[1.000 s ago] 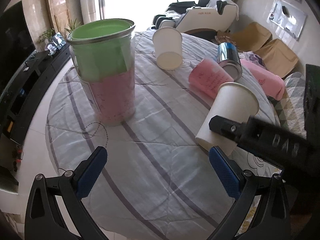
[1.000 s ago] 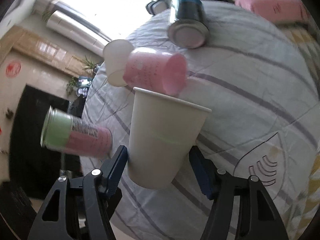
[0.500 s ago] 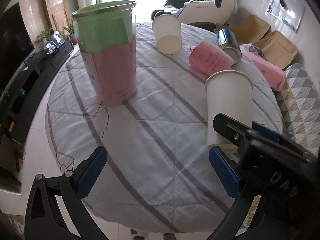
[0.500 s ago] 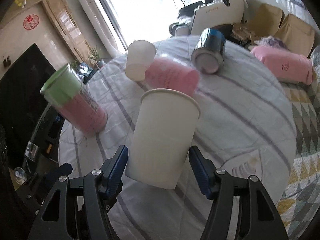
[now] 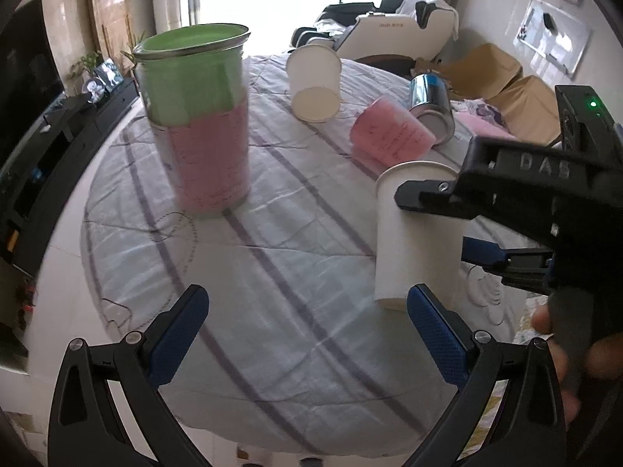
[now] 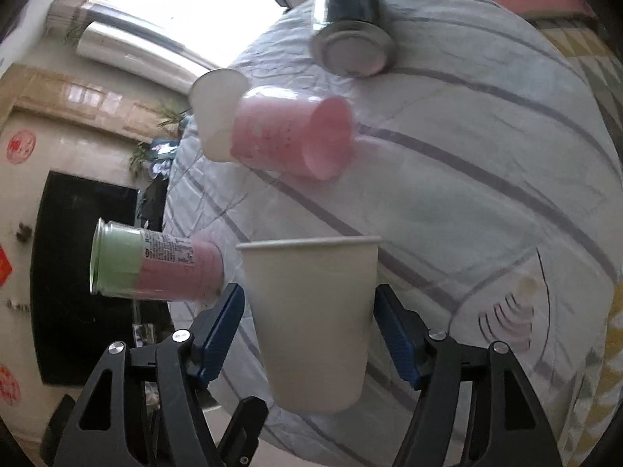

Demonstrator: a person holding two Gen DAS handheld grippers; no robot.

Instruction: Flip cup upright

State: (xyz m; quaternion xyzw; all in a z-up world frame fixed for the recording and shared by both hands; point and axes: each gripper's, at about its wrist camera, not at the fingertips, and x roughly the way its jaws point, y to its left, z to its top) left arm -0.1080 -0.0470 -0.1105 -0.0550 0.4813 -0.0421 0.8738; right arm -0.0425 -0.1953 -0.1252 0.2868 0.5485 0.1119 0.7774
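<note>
A white paper cup [image 5: 412,241] stands upright near the table's right edge, mouth up. My right gripper [image 6: 309,325] is shut on this cup [image 6: 311,323], its blue pads pressing both sides; it shows in the left wrist view as a black body [image 5: 514,194] beside the cup. My left gripper [image 5: 307,334] is open and empty, low over the front of the table. A second white cup [image 5: 313,81], a pink cup [image 5: 389,136] and a metal can [image 5: 430,107] lie on their sides farther back.
A tall green and pink canister [image 5: 198,128] stands upright at the left of the round table with its striped cloth [image 5: 272,292]. A TV cabinet [image 5: 58,144] is at the left, a massage chair [image 5: 385,35] and sofa behind.
My right gripper has turned the white cup from tilted to upright and brought it down near the cloth. The right wrist view has rolled. My left gripper stayed open.
</note>
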